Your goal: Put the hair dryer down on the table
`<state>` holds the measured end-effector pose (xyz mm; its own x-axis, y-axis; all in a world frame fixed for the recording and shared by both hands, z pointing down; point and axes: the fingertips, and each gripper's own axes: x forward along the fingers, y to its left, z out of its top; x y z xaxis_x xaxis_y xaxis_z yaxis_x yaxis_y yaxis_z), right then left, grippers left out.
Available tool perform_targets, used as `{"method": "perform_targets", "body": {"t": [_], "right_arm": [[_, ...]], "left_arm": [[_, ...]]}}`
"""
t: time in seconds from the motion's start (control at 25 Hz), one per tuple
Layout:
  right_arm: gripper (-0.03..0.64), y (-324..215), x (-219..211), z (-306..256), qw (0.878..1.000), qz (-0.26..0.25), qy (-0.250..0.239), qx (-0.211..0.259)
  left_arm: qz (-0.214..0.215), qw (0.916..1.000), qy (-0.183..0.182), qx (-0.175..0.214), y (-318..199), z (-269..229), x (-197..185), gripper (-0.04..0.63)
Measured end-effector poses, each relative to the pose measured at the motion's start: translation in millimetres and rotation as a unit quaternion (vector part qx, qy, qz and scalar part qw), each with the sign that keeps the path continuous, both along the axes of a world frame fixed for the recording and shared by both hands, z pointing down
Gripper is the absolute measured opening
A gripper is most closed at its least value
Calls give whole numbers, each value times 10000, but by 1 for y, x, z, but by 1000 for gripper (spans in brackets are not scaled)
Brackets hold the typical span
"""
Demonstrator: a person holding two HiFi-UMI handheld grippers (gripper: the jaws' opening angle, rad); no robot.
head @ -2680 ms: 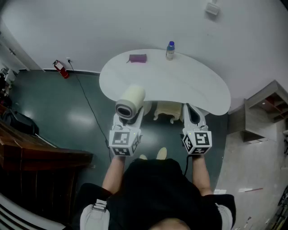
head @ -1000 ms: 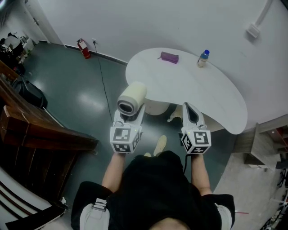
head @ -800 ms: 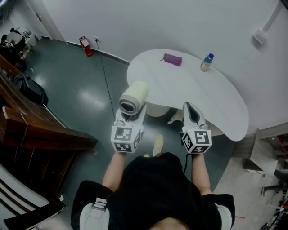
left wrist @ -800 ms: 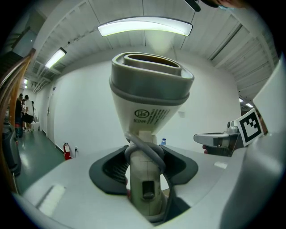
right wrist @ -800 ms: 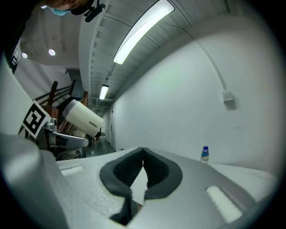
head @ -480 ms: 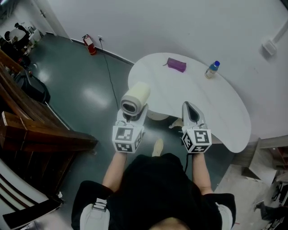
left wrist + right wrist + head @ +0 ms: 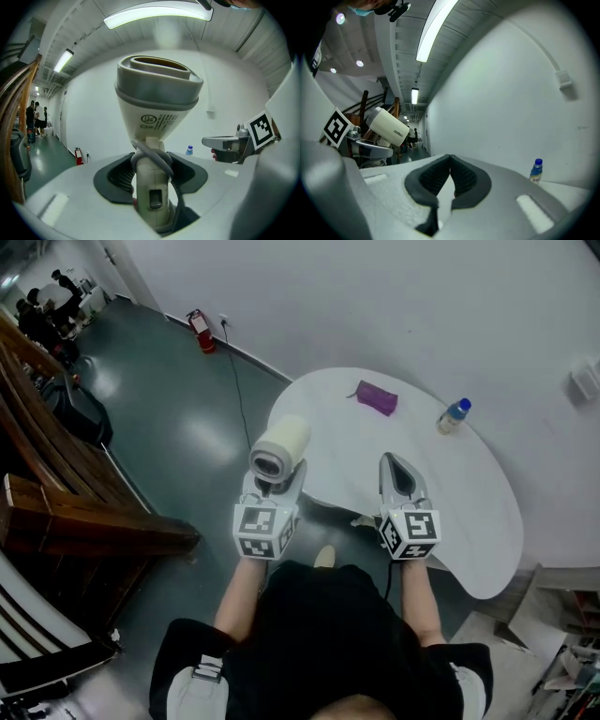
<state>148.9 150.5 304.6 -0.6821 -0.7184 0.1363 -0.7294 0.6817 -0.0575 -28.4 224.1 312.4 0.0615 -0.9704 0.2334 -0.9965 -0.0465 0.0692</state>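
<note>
I keep the left hand-held gripper [image 7: 272, 482] clamped on the hair dryer [image 7: 278, 448]; the right hand-held gripper [image 7: 395, 463] is closed and empty. The worktop [image 7: 450, 493] at middle right has come nearer, so lowering is probably next.

The dryer [image 7: 277, 448] is cream with a grey, open-mouthed end, and its cord is looped round the handle. It stands handle-down with the barrel tilted, grey end uppermost, and the handle clamped in the left gripper [image 7: 274, 486]. It seems to hang over the near left edge of the table [image 7: 441, 493], a white kidney-shaped top, without resting on it.
</note>
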Motion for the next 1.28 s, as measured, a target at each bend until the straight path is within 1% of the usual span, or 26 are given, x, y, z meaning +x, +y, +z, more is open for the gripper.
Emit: {"method": "perform_targets", "body": {"t": [0.2,0.56,0.88,1.08,1.28], "right_arm": [[5,-25,0,9,9999,-125,-33,-107],[5,-54,-10,38,9984,-220,24,-518],[5,-93,-26,60,9976,21,67,-692],[5,-119,-46,75,9957,184,150,-890],[5,-143,-65,95,9931,327,252,-1099]], "left_arm": [[-147,9998,36,-139,-19,12,2,219],[-117,9984,67,-547,-53,35,-1,219],[146,9967,51,-791,-100,60,-19,219],[315,9947,163,-970,-135,72,-37,219],[535,9907,258,-1224,-165,97,-53,219]]}}
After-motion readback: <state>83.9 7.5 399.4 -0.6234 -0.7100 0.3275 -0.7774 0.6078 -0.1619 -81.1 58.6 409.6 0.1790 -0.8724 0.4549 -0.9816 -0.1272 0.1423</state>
